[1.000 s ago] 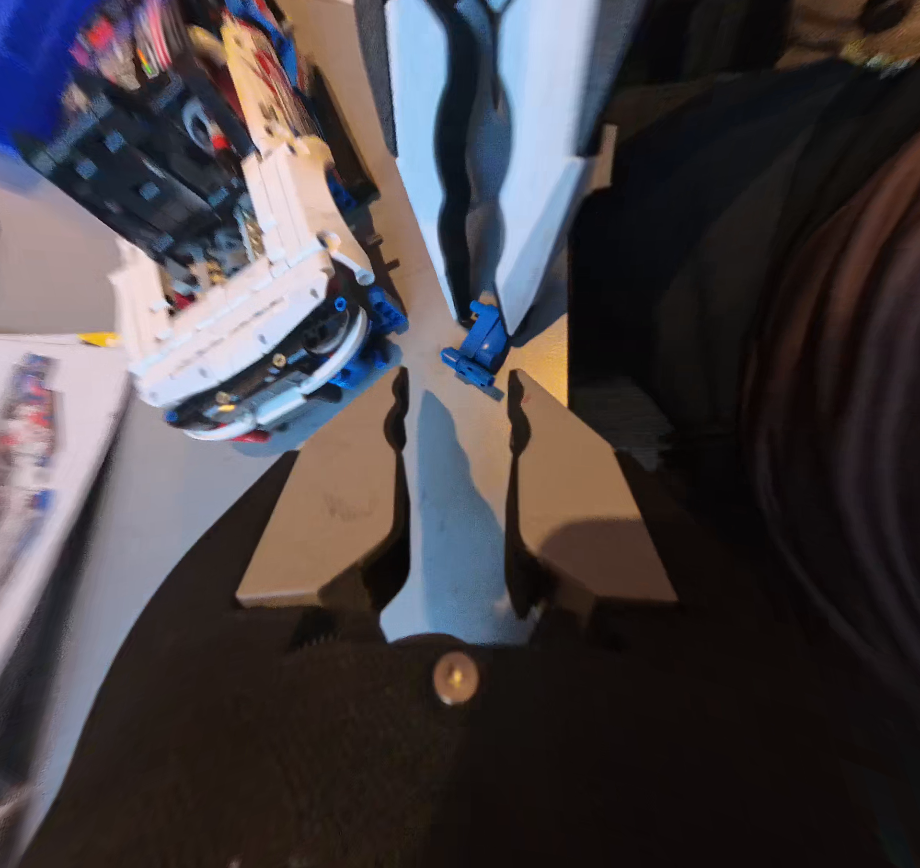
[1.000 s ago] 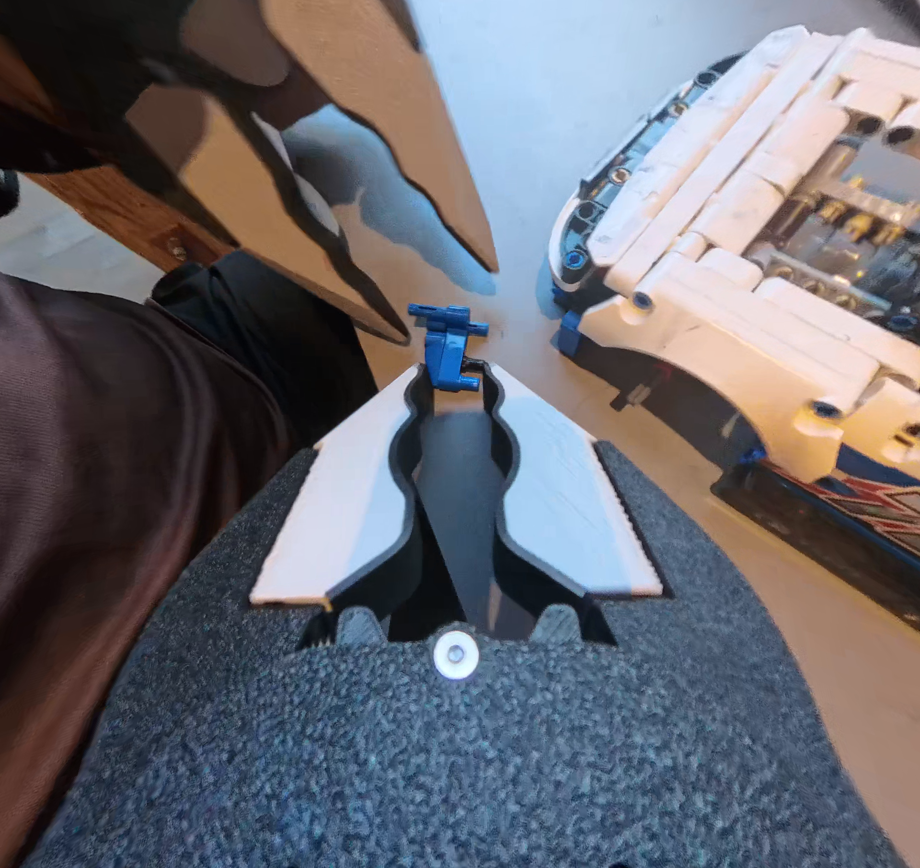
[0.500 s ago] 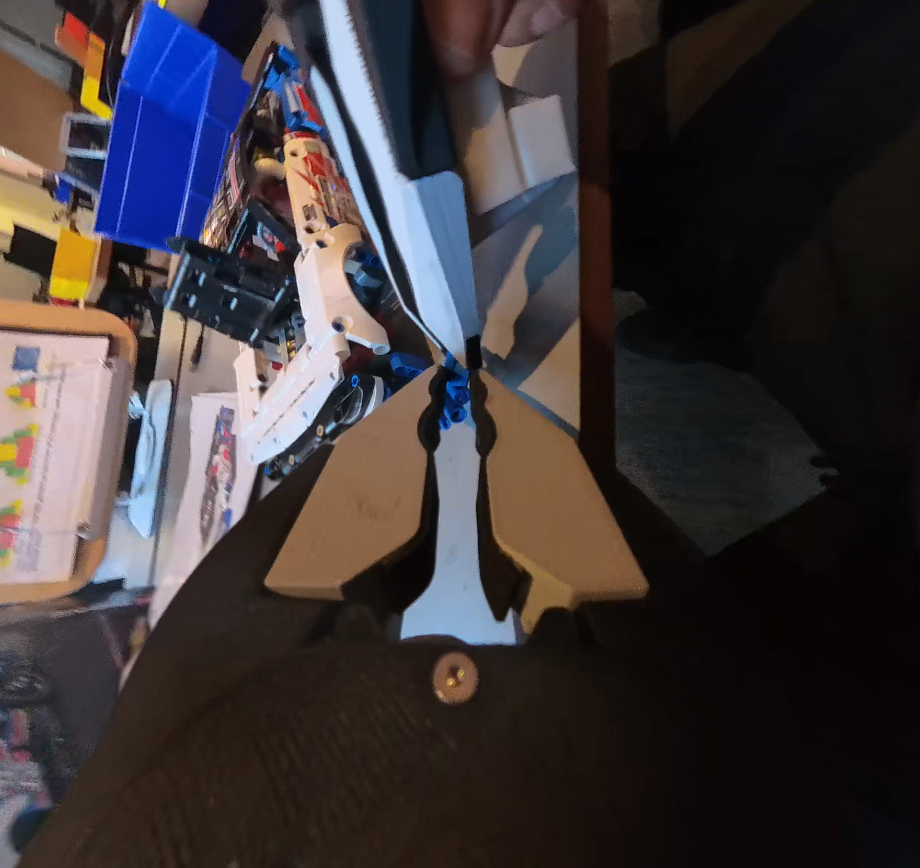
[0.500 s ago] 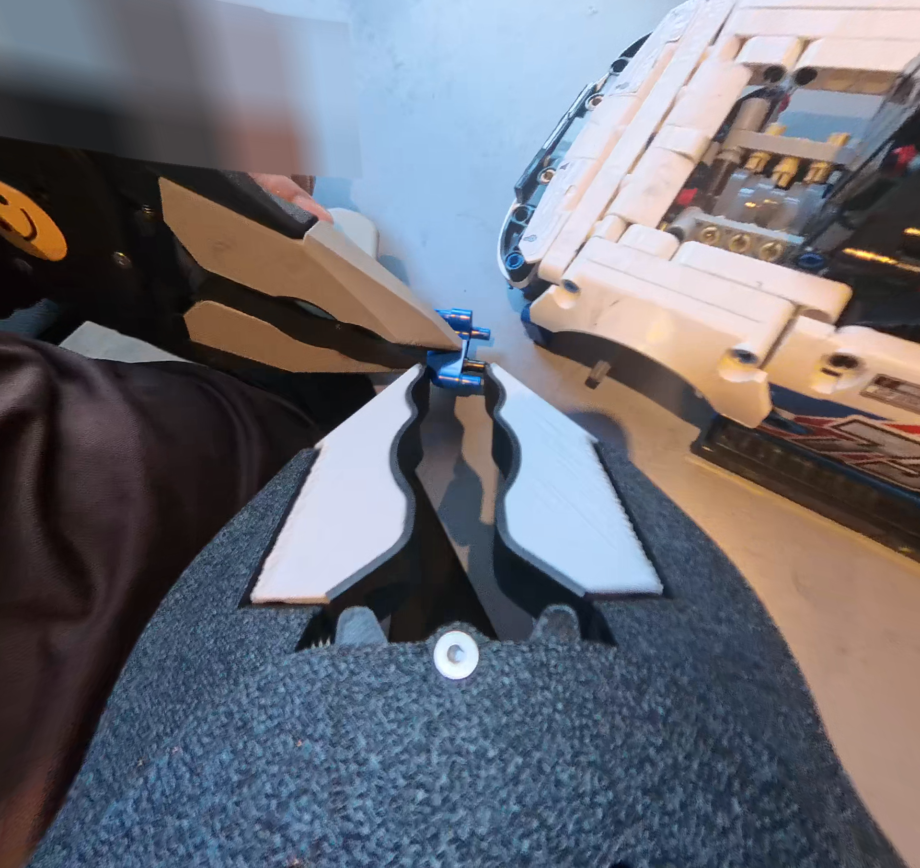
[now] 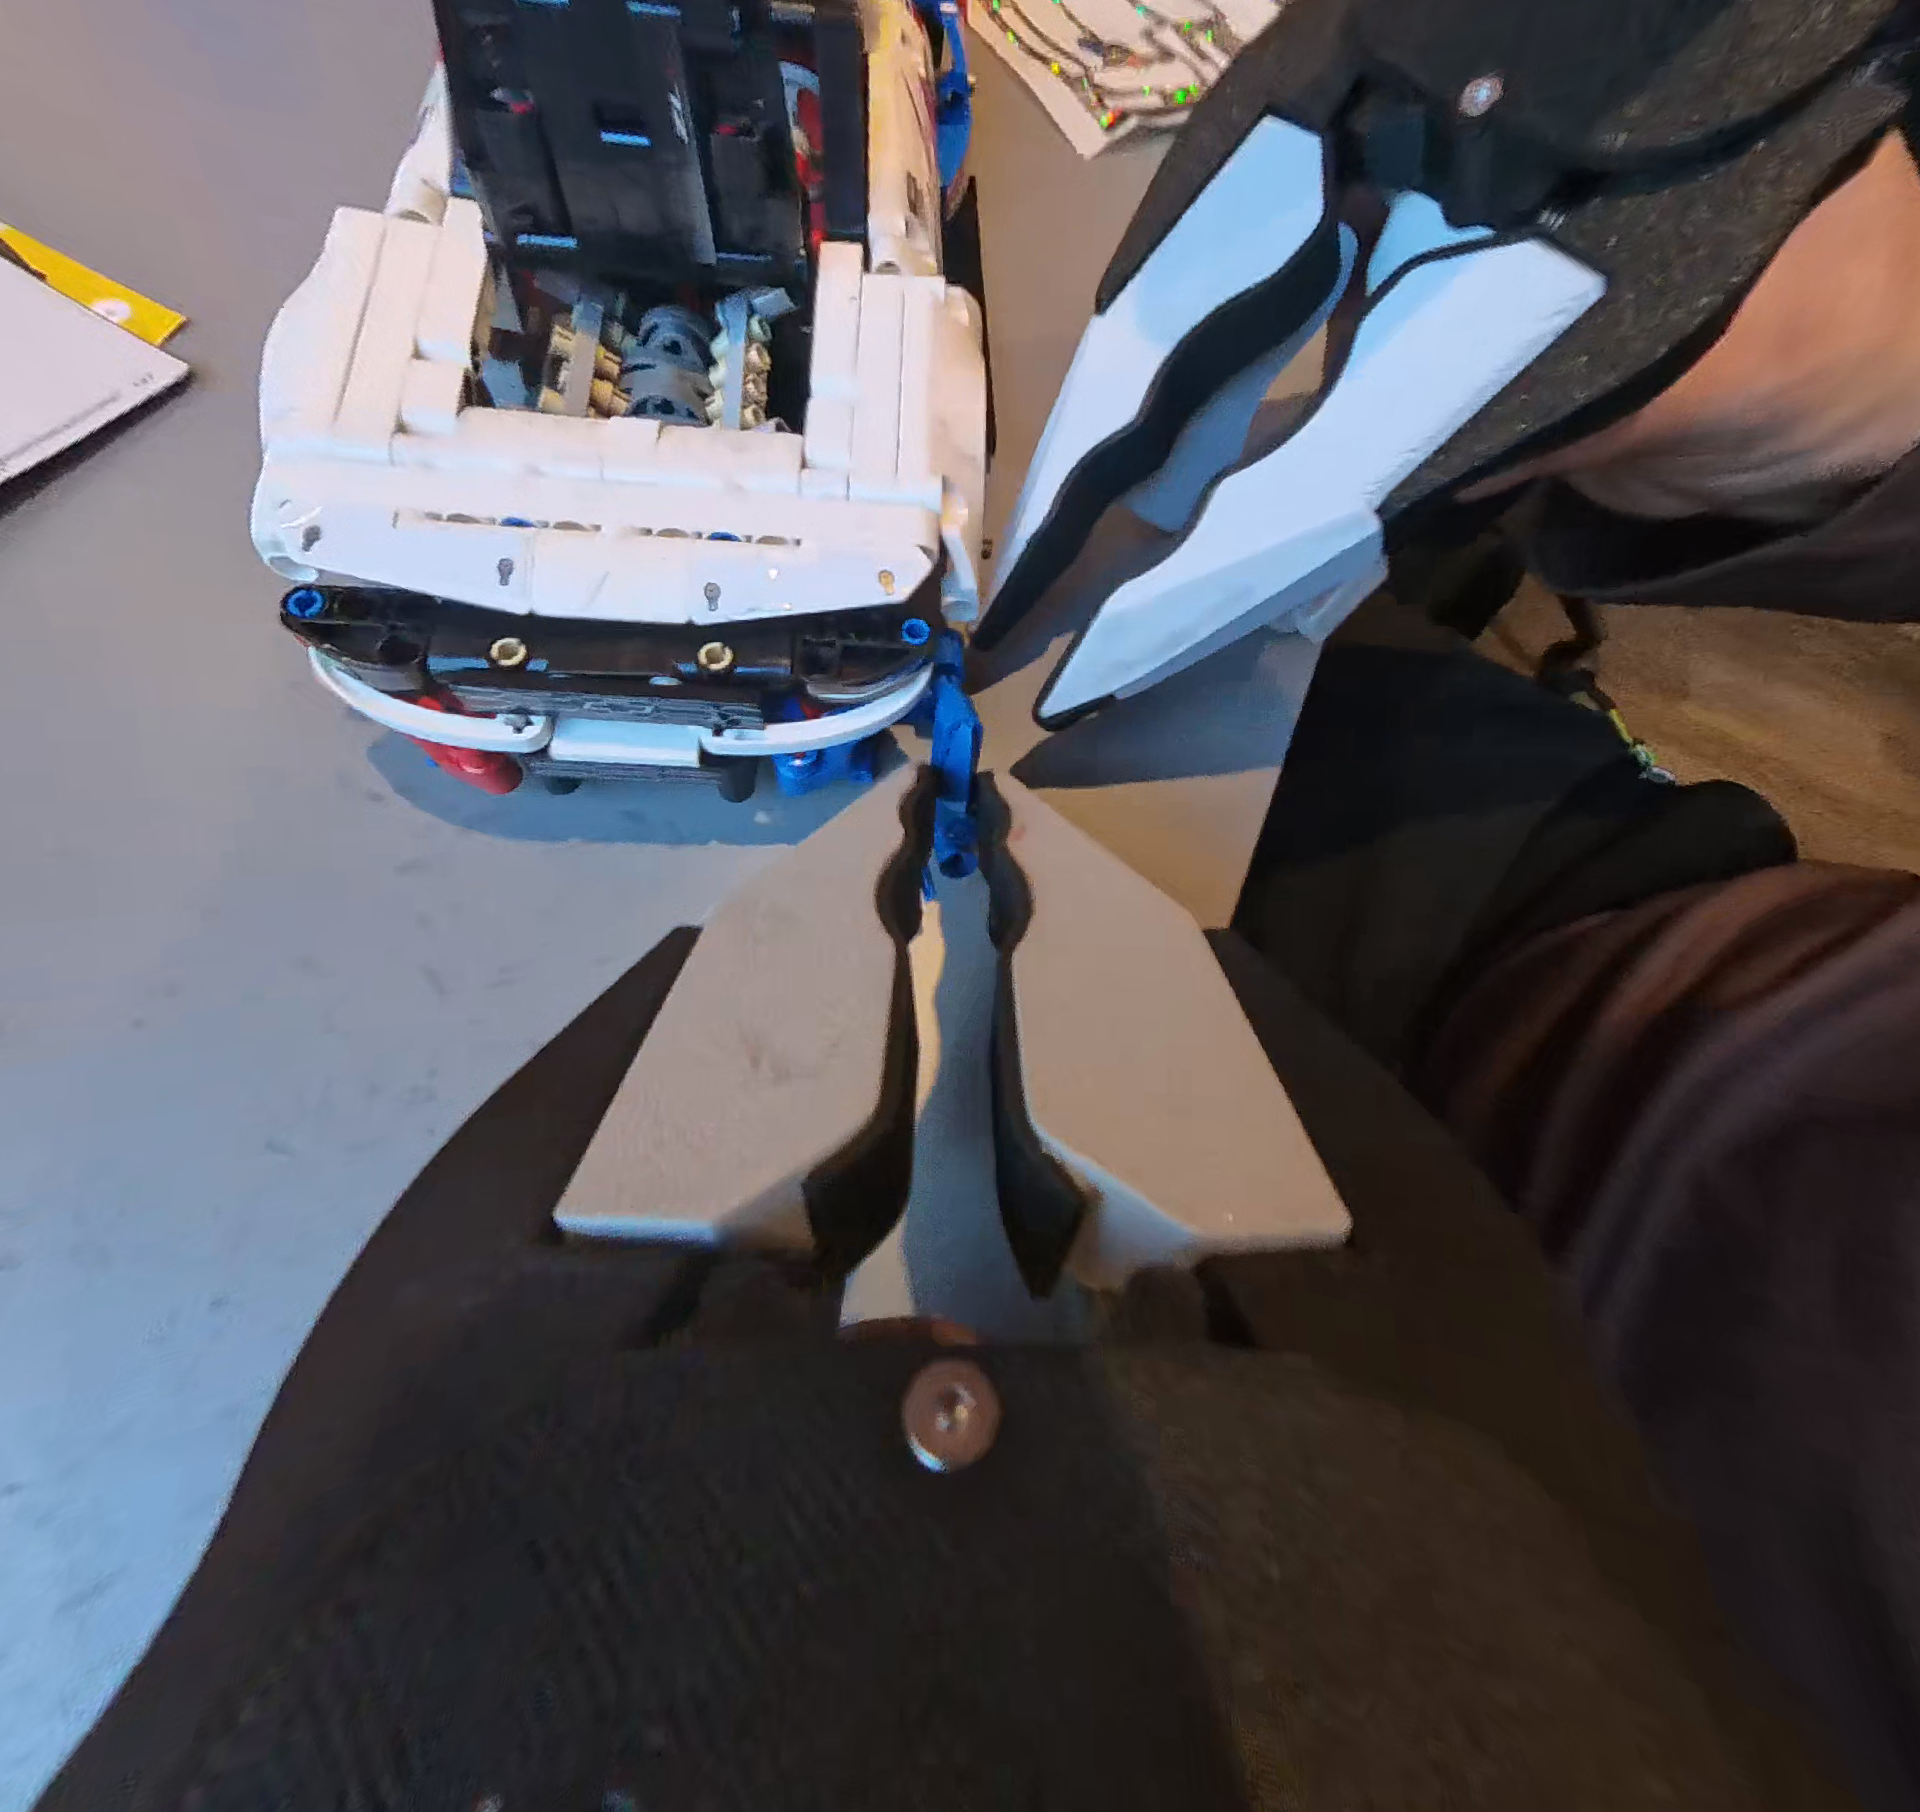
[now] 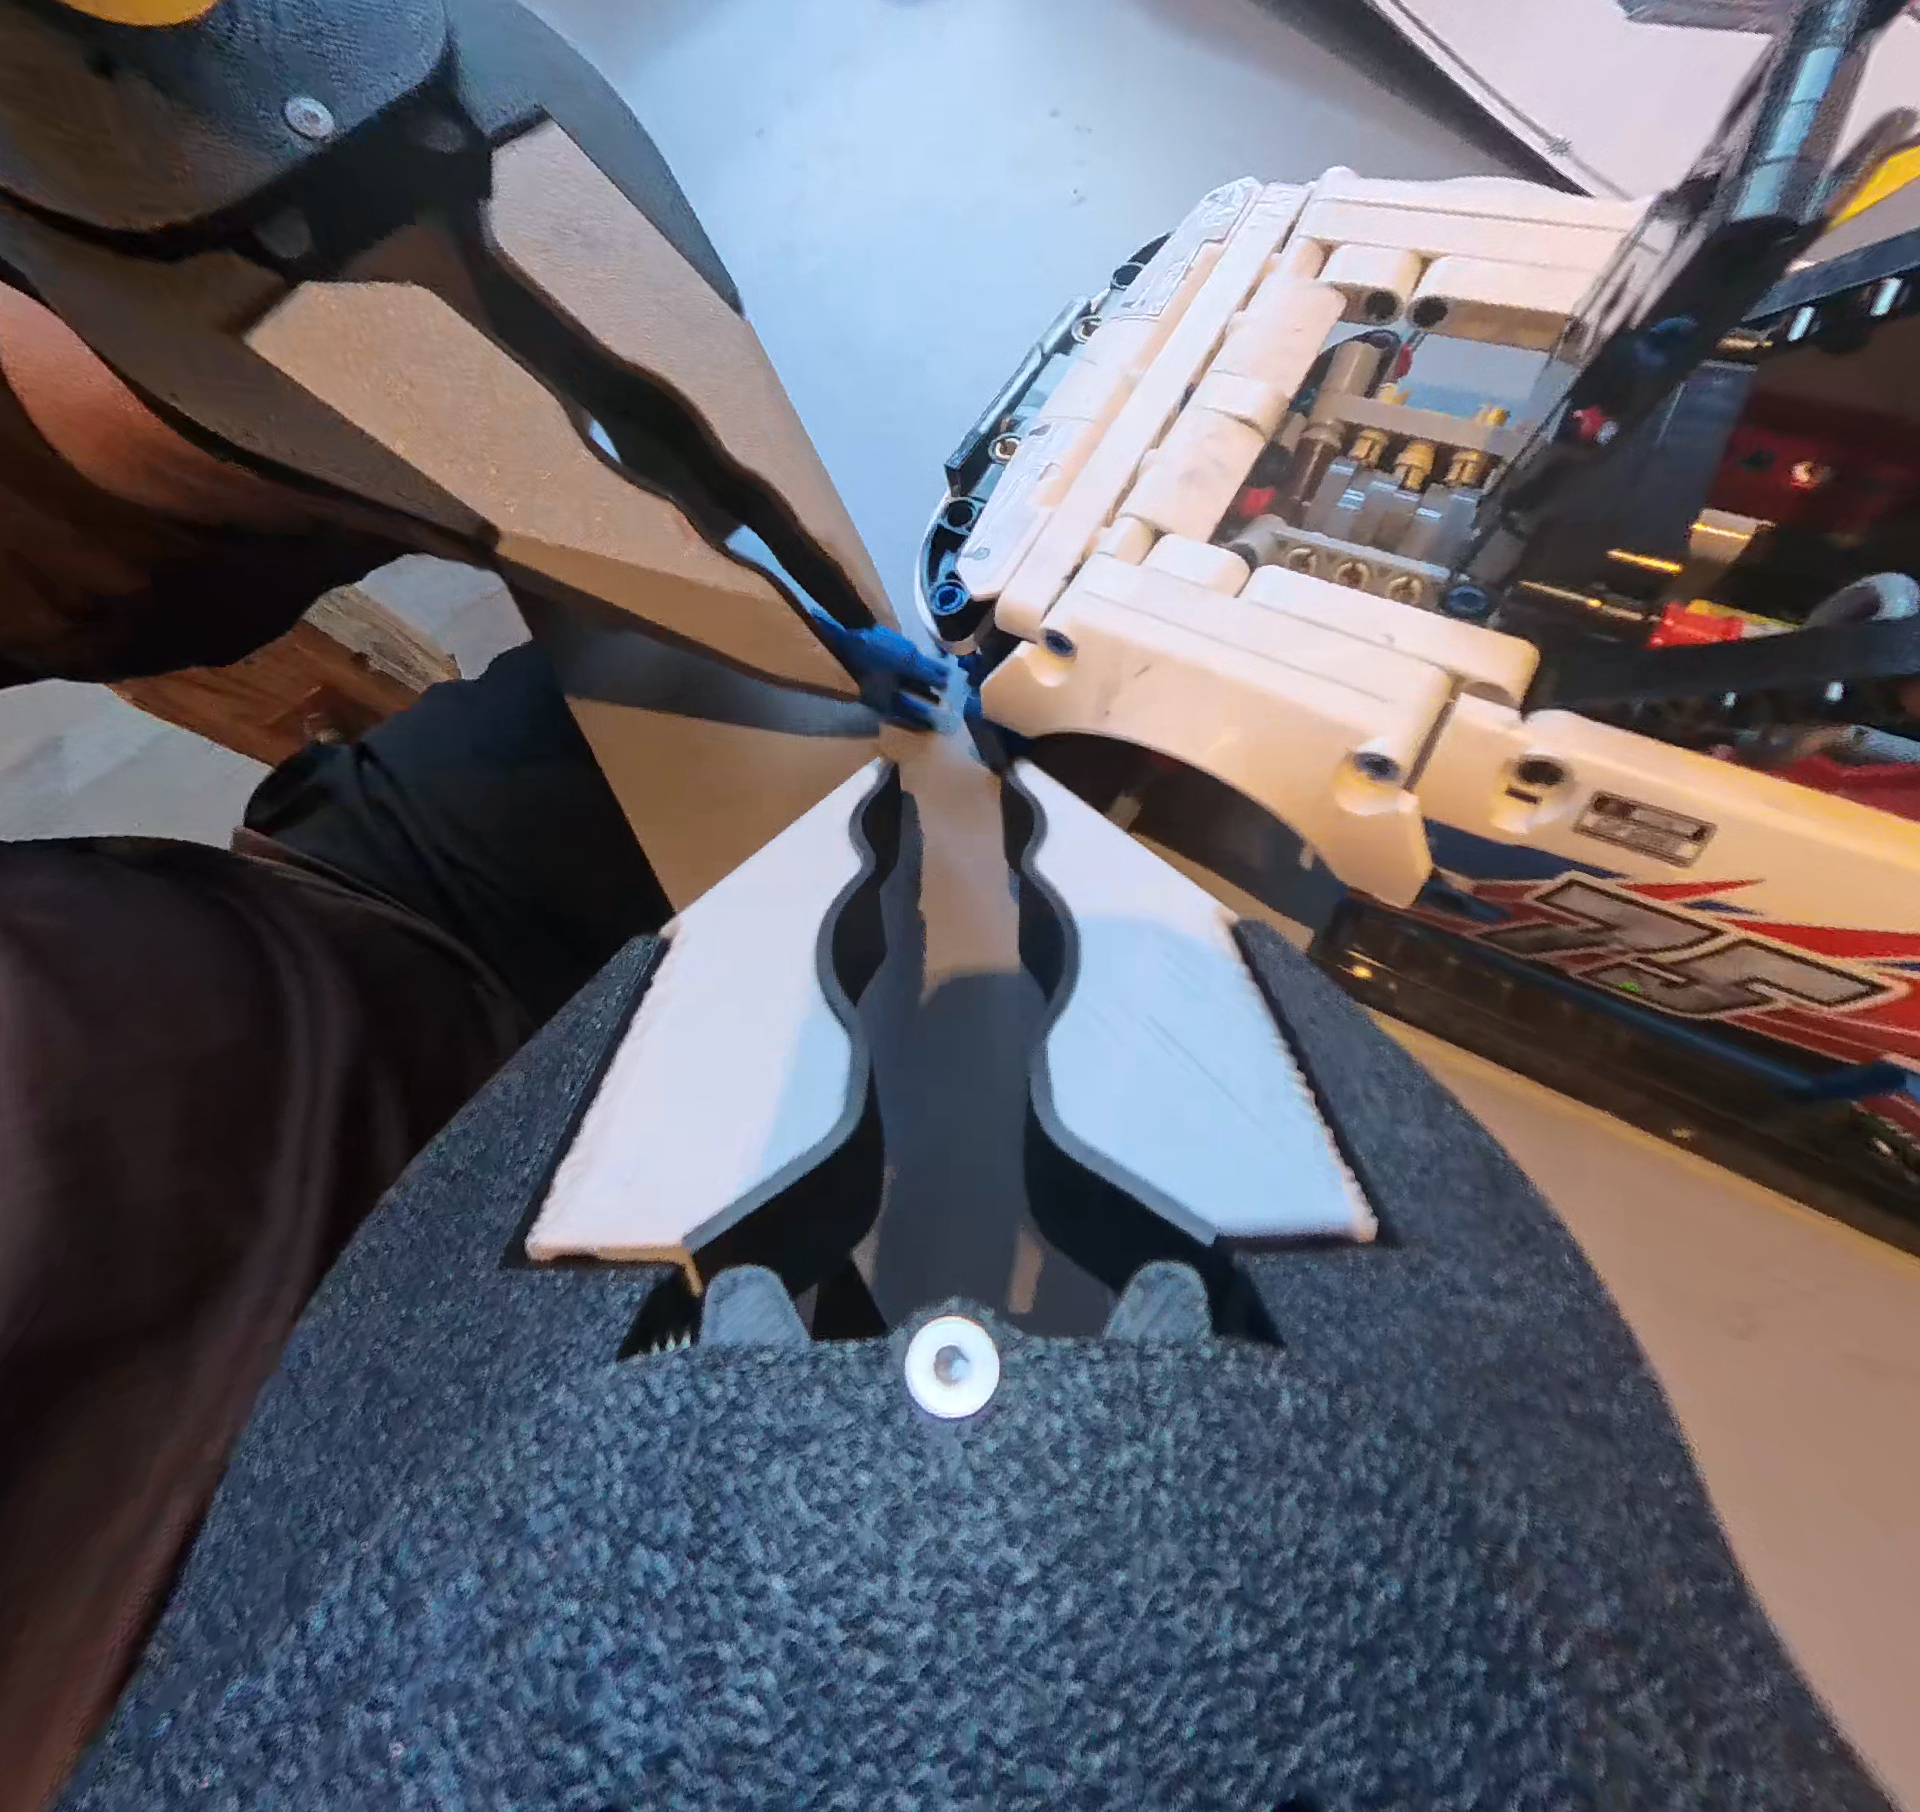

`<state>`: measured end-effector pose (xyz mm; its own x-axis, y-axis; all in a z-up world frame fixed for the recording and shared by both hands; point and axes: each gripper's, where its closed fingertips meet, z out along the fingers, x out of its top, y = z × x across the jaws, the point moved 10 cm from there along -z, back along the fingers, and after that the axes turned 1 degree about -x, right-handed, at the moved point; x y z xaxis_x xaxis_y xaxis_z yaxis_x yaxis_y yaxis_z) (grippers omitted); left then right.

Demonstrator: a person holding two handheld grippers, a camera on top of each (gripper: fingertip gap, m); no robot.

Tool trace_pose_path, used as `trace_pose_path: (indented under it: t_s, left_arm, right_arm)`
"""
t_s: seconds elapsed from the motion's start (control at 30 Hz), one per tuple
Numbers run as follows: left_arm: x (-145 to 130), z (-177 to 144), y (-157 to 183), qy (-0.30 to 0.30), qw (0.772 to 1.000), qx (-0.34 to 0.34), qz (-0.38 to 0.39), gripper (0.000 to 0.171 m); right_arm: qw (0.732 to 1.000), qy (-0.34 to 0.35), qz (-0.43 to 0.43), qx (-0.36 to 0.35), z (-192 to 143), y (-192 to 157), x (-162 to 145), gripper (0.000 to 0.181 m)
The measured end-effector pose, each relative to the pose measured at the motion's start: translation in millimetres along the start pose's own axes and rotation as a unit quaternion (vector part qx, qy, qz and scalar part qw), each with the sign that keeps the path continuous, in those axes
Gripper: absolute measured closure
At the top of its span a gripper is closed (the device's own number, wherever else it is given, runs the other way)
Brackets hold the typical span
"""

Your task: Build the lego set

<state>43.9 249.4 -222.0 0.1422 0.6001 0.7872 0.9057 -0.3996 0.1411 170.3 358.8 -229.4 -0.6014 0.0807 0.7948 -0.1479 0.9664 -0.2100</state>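
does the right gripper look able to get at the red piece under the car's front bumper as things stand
Probably not directly. The red piece sits low at the far corner of the white car, while the right gripper, open, is at the near corner, with the left gripper and its blue piece beside it.

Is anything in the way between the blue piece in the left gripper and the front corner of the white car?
Nothing visible blocks it. The blue piece, held by the left gripper, already sits at the white car corner. The open right gripper hovers alongside.
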Motion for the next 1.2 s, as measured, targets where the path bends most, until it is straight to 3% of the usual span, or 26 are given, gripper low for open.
trace_pose_path:
  t_s: [0.17, 0.3, 0.5, 0.8, 0.97, 1.2]
  left_arm:
    - [2.1, -5.4, 13.3, 0.038, 0.997, -0.048, 0.041, 0.167]
    - [2.2, -15.4, 18.7, 0.083, 0.989, -0.101, 0.069, 0.167]
    - [1.0, -13.7, 9.6, 0.05, 0.989, -0.119, 0.078, 0.168]
    - [-0.7, -5.5, 6.7, 0.009, 0.996, -0.049, 0.077, 0.167]
    - [-7.6, -9.4, -0.6, -0.02, 0.993, -0.028, 0.114, 0.168]
    - [-14.9, -25.1, -24.5, -0.022, 0.995, -0.034, 0.09, 0.168]
  right_arm:
    - [0.999, 0.019, 0.022, 0.037, -9.5, -5.9, -2.6, 0.169]
    - [0.992, 0.082, -0.074, 0.063, -23.9, -17.3, 2.7, 0.163]
    - [0.988, 0.055, -0.117, 0.085, -17.8, -19.4, 13.0, 0.176]
    - [0.996, 0.027, -0.051, 0.066, -4.4, -11.5, 9.8, 0.175]
    - [0.999, 0.018, -0.035, 0.007, -25.6, 1.7, -2.4, 0.17]
    - [0.993, 0.005, -0.034, -0.109, -72.0, 33.7, -15.0, 0.157]
